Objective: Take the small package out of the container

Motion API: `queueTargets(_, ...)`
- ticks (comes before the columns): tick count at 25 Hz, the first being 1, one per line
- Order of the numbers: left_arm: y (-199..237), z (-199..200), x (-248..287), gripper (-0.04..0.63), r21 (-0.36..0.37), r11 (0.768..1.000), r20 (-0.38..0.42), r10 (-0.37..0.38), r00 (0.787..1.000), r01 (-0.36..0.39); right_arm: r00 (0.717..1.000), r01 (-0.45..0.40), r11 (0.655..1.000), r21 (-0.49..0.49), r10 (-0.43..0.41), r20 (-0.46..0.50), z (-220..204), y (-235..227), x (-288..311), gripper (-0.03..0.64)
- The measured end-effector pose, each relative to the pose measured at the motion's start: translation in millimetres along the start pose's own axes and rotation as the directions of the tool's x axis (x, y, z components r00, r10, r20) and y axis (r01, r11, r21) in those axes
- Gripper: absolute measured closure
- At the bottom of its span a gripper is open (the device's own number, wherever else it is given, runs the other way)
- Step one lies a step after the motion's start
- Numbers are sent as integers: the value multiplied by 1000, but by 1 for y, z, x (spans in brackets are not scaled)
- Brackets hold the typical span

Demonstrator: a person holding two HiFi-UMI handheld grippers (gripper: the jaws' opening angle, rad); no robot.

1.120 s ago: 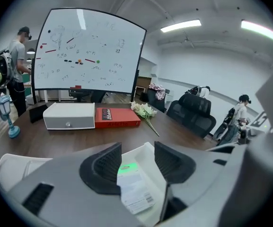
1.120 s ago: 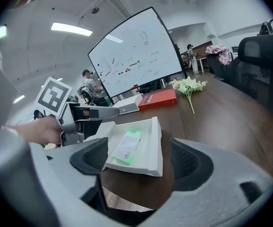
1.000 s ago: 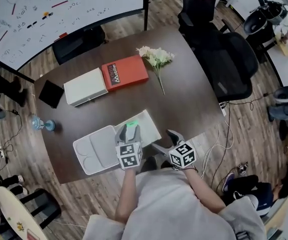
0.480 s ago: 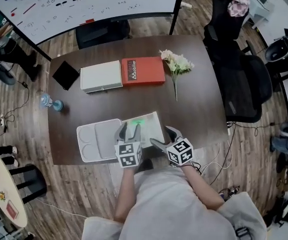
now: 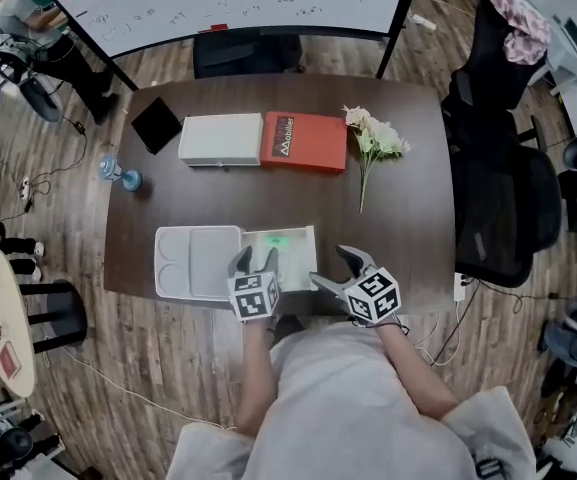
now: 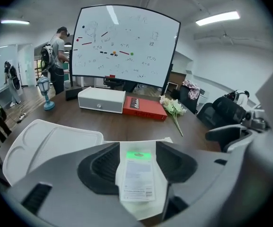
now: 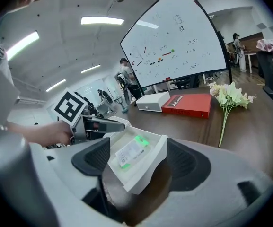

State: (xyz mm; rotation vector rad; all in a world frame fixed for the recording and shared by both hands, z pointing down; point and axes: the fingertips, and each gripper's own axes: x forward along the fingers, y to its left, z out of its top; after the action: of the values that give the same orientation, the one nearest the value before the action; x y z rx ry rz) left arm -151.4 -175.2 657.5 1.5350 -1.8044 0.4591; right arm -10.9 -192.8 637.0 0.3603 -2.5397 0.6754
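A white container (image 5: pixel 293 260) stands open at the table's near edge, its lid (image 5: pixel 193 261) lying flat to the left. Inside lies the small package (image 5: pixel 276 240), a flat clear pouch with a white label and a green patch. My left gripper (image 5: pixel 254 261) hovers over the container's near left side. In the left gripper view its jaws frame the package (image 6: pixel 136 174) without pressing it, and they are opening. My right gripper (image 5: pixel 335 269) is at the container's near right corner (image 7: pixel 148 169), which sits between its wide jaws. They are closing and touch nothing.
At the table's far side lie a white box (image 5: pixel 220 139), a red book (image 5: pixel 303 142), a bunch of white flowers (image 5: pixel 373 140) and a black tablet (image 5: pixel 156 124). A blue bottle (image 5: pixel 118 175) stands at the left edge. Office chairs (image 5: pixel 498 198) stand to the right.
The head view has swung, so the table now sits square in the picture. Both grippers stay at the container's near edge, and the package still lies inside.
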Motion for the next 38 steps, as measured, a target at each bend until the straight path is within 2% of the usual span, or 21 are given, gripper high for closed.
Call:
queueTargets(9, -4, -33, 15, 324, 2, 998, -123, 55, 991, -55, 993, -115, 993, -18, 115, -39, -1, -14, 1, 247)
queueTargets(17, -7, -42, 30, 298, -1, 1000, -197, 10, 980, -10, 988, -148, 989, -27, 146, -57, 9, -25, 12, 252)
queueTargets(24, -11, -51, 46, 285, 28, 999, -271, -19, 962, 27, 989, -140, 990, -15, 138, -55, 14, -36, 16, 252)
queueTargets(31, -12, -63, 60, 281, 85, 996, -354, -9, 935, 42, 991, -122, 992, 17, 122, -54, 12, -48, 19, 253)
queueTargets(38, -11, -75, 72, 279, 80, 995, -394, -16, 919, 52, 992, -115, 993, 37, 116, -47, 15, -60, 24, 252)
